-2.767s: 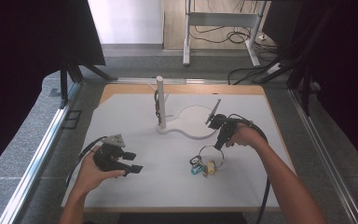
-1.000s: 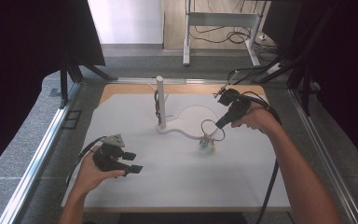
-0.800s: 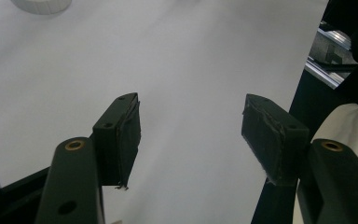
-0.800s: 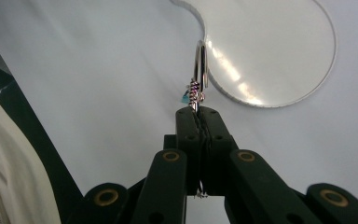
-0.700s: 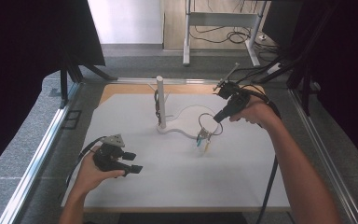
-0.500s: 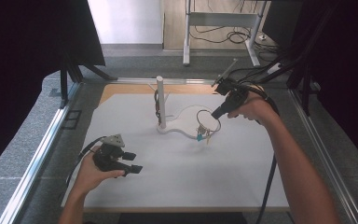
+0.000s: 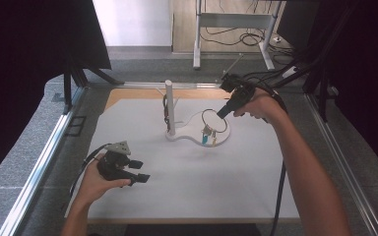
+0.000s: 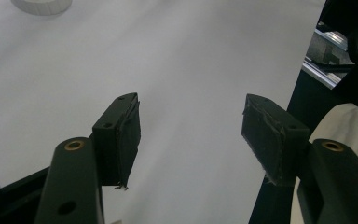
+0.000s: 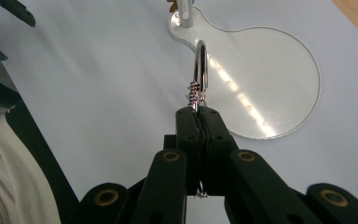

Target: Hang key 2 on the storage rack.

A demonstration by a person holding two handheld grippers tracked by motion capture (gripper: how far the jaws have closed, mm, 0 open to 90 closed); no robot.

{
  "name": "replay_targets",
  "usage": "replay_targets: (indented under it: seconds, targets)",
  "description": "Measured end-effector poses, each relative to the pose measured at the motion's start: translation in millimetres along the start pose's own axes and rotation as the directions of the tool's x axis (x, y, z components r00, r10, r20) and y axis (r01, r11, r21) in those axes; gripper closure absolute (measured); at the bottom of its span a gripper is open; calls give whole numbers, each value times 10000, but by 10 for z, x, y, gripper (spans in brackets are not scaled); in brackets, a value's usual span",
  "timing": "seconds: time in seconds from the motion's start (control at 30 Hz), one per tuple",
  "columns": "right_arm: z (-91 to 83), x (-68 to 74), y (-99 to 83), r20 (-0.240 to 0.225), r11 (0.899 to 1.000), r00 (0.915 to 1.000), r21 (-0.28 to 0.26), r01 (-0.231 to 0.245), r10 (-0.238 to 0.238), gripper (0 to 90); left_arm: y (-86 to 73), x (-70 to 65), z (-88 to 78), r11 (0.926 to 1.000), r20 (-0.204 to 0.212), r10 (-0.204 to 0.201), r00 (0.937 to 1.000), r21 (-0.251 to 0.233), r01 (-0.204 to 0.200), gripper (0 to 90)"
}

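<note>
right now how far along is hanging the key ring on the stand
Done: the right gripper is shut on the ring and has it lifted off the sheet, keys dangling over the stand's round base. In hand: carrying it toward the post. Left: getting the ring onto the post and letting go. The left gripper rests open near the table's front, holding nothing.

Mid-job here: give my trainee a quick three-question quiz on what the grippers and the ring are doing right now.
1. True or false: the right gripper is shut on the metal ring.
2. Which gripper has open, empty jaws?
3. The ring hangs above: A) the white stand's round base; B) the grey floor; C) the left gripper.

Key: 1 true; 2 the left gripper; 3 A.
</note>
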State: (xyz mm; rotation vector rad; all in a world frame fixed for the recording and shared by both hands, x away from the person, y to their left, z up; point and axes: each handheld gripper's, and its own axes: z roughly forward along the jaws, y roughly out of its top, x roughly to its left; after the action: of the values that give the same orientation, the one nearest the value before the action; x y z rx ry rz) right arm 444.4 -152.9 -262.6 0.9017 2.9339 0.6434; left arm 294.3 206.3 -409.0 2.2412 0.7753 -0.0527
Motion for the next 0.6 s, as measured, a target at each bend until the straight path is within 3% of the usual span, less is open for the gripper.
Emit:
replay_targets:
  seconds: [0.6]
  targets:
    - [43, -84, 166, 70, 9999, 9999, 27, -135, 135, 883, 1, 3, -2, 10000, 29, 18, 10000, 34, -19, 377]
